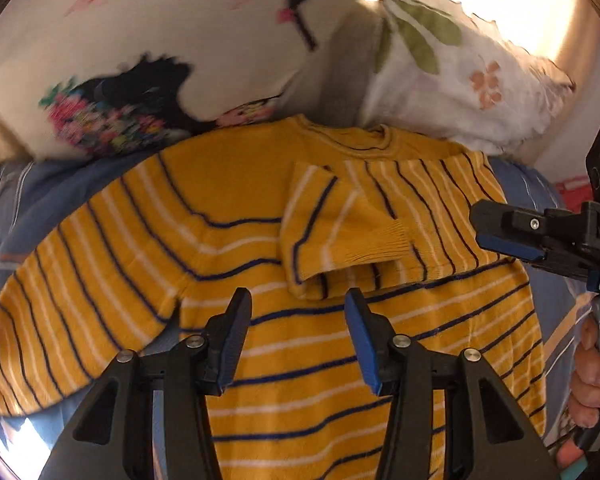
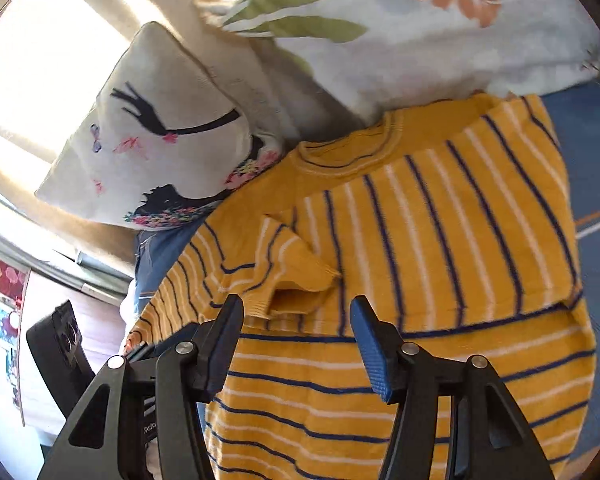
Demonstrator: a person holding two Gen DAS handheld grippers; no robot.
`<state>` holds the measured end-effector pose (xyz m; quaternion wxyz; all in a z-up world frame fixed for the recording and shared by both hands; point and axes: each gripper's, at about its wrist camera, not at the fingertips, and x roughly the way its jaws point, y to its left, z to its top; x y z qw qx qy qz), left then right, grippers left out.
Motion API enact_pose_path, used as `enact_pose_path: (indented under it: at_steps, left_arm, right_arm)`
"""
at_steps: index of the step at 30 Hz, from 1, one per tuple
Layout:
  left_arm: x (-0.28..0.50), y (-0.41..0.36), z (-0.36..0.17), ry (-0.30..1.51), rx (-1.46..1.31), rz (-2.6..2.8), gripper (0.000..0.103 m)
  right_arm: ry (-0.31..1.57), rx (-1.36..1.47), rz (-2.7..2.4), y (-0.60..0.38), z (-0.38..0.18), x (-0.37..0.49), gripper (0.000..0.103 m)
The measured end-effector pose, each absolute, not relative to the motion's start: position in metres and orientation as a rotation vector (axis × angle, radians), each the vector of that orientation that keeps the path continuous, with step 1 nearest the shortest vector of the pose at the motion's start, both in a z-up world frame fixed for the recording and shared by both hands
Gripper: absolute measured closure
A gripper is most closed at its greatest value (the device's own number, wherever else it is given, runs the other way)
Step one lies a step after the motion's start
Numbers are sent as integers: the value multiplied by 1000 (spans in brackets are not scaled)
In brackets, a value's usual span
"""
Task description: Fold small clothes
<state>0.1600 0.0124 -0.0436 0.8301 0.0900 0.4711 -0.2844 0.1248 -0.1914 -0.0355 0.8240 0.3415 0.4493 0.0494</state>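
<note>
We see one yellow striped sweater (image 1: pixel 300 360) spread on the blue bedsheet (image 1: pixel 60 192) across the middle of both frames, one sleeve (image 1: pixel 340 240) folded inward. Two pillows lean at the top: a bird-print pillow (image 1: pixel 140 60) and a leaf-print pillow (image 1: pixel 460 72). Our left gripper (image 1: pixel 298 340) and right gripper (image 2: pixel 296 344) both stand apart, gripping nothing.

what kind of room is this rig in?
Most likely a bedroom, with the folding done on a bed: the yellow striped sweater lies on a blue bedsheet, a printed cushion and a floral pillow sit behind it, and a bright curtained window is beyond.
</note>
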Motion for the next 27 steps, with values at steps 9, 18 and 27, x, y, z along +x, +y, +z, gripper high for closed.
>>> enact_pose_path:
  at_steps: [9,18,27]
  left_arm:
    - [198,-45,-55,941,302,-567,98]
    - [282,90,-95,1193,-297,-357,97]
    - [267,86,-111,1130,-264,-380,94]
  right_arm:
    - [990,781,-43,-247,-63,74,43]
    - [963,726,-114,-265,-65,86,43]
    - [1032,612,-261,-274,-95,135,63]
